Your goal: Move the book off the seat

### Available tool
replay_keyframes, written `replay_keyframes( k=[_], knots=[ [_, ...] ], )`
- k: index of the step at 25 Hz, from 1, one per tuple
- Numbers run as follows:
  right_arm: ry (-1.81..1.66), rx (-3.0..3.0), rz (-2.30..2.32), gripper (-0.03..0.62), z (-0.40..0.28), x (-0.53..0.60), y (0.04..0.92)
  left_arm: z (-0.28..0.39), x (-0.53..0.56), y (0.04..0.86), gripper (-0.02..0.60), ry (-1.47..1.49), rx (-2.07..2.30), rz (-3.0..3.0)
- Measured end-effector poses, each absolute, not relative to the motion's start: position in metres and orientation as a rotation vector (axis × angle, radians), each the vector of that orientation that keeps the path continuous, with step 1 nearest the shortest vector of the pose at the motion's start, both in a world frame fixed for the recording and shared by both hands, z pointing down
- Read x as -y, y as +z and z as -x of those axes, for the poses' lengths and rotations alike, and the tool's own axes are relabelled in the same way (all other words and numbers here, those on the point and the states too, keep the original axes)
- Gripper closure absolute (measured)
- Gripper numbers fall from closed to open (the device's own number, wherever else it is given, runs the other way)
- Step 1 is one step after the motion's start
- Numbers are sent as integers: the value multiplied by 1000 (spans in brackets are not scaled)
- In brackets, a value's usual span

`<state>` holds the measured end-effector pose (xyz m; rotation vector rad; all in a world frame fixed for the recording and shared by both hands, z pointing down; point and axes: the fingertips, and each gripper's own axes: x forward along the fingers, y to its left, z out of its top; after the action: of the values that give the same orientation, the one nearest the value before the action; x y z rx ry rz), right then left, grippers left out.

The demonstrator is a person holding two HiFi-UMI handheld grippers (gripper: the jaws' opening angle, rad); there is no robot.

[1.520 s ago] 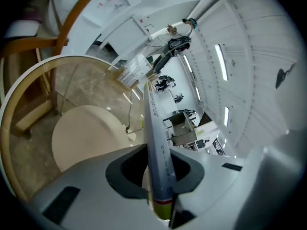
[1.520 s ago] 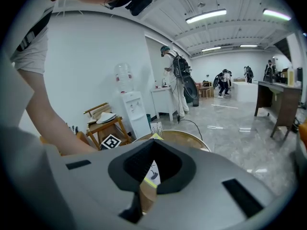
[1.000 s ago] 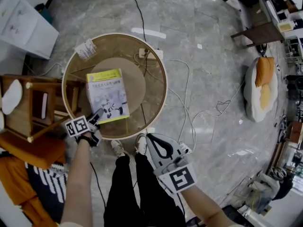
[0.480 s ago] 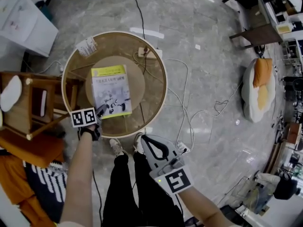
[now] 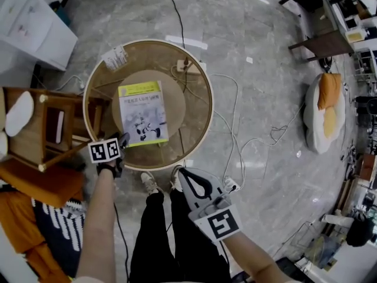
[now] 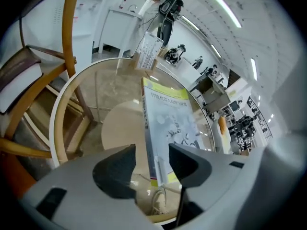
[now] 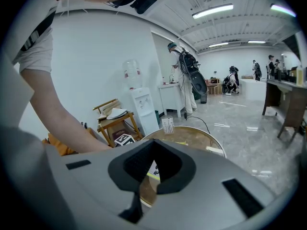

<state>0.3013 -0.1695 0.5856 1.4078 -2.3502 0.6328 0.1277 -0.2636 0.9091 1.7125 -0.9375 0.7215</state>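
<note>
**Left gripper [image 6: 152, 164] open around a corner of the yellow-and-white paperback book [image 5: 143, 113]**

The book lies flat on the round glass-topped table with a pale wooden rim [image 5: 212, 108]. The left gripper's jaws have just been opening. The book's near corner sits between them, and neither pad presses on it. The right gripper [image 5: 182, 171] hangs above the person's legs, well apart from the book, jaws together with nothing between them. A brown wooden chair [image 5: 35, 140] stands just beside the table.

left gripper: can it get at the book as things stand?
Probably yes. The left gripper has just been opening its jaws, and the book has its near corner between them, lying on the round table; nothing is in the way.
</note>
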Motion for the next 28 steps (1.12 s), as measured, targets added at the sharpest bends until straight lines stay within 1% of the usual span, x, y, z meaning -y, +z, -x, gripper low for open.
replay_keyframes(
  k=[5,6,8,9,13,16,23,28],
  knots=[
    [617,2370,-1385,574,-287,169,581,-114,266,894,371,717,998,-1809],
    [613,2375,-1379,574,-284,168,580,-113,268,889,381,701,1014,-1828],
    [607,2380,-1368,574,-280,165,578,-111,271,880,470,685,1043,-1867],
    [606,2381,-1365,574,-278,164,578,-111,272,875,502,679,1052,-1886],
    [596,2380,-1357,574,-276,159,575,-115,274,856,551,609,1051,-1933],
    [580,2379,-1354,574,-276,156,569,-120,274,841,565,558,1031,-1959],
    [529,2370,-1362,574,-277,148,545,-117,265,816,565,560,1052,-2001],
    [487,2374,-1404,574,-284,148,516,-118,264,774,565,526,1070,-2042]
  ],
)
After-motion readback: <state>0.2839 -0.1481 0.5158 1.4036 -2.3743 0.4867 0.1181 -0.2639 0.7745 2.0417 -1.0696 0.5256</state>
